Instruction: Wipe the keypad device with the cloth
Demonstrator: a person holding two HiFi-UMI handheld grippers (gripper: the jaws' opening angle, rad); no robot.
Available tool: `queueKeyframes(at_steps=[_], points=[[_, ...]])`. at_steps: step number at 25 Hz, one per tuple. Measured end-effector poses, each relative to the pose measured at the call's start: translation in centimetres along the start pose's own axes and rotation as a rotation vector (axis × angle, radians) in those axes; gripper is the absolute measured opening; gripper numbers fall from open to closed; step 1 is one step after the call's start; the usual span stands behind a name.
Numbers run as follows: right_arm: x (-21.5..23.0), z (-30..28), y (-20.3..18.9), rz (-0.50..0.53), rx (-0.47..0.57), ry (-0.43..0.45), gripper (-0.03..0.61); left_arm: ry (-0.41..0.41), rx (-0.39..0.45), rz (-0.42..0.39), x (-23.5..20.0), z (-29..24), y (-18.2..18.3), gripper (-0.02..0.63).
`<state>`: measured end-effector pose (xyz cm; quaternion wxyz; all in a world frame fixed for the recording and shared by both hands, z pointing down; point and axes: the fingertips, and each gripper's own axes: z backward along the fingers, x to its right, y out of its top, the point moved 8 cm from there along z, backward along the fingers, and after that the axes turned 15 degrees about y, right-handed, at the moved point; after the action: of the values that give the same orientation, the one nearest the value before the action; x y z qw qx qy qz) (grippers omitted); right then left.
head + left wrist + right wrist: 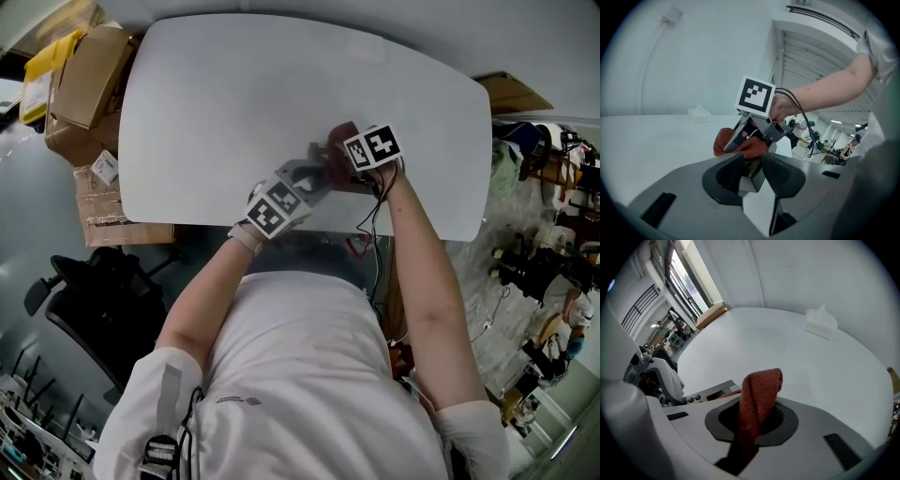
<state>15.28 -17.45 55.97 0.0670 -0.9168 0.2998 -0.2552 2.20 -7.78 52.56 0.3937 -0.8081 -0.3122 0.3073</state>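
The grey keypad device, with small round buttons on its face, sits just above the white table near its front edge. My left gripper is shut on the device's near end. My right gripper is shut on a rust-red cloth, which stands up folded between its jaws. In the left gripper view the cloth lies bunched on the device's far end under the right gripper. From the head view both grippers, left and right, meet over the device.
A crumpled white tissue lies further back on the table. Cardboard boxes stand off the table's left end, and a black office chair is beside the person. Another box and clutter are at the right.
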Motion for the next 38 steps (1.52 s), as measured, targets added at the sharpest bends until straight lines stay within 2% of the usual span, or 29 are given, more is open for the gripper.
queueKeyframes(at_steps=[4, 16, 20, 22, 26, 29, 34, 38], points=[[-0.1, 0.8, -0.4, -0.007, 0.019, 0.010, 0.062, 0.005, -0.002, 0.005, 0.0, 0.1, 0.0, 0.129], [0.4, 5.4, -5.0, -0.004, 0.047, -0.061, 0.063, 0.001, -0.002, -0.015, 0.6, 0.0, 0.0, 0.129], [1.2, 6.0, -6.0, -0.059, 0.079, -0.088, 0.062, -0.003, 0.001, -0.017, 0.4, 0.0, -0.1, 0.129], [1.1, 5.7, -5.9, -0.055, 0.063, -0.102, 0.061, -0.006, 0.004, -0.017, 0.5, 0.0, -0.1, 0.129], [0.9, 4.5, -4.6, 0.013, -0.041, -0.138, 0.061, -0.014, 0.014, -0.018, 0.5, -0.1, 0.1, 0.129], [0.5, 3.2, -3.3, 0.068, -0.096, -0.129, 0.060, -0.029, 0.027, -0.025, 0.4, -0.3, 0.0, 0.129], [-0.4, 1.6, -1.8, 0.108, -0.130, -0.091, 0.060, -0.052, 0.044, -0.032, 0.2, -0.2, 0.0, 0.127], [-0.8, 0.9, -0.8, 0.084, -0.099, -0.038, 0.060, -0.070, 0.053, -0.036, 0.1, -0.3, 0.0, 0.126]])
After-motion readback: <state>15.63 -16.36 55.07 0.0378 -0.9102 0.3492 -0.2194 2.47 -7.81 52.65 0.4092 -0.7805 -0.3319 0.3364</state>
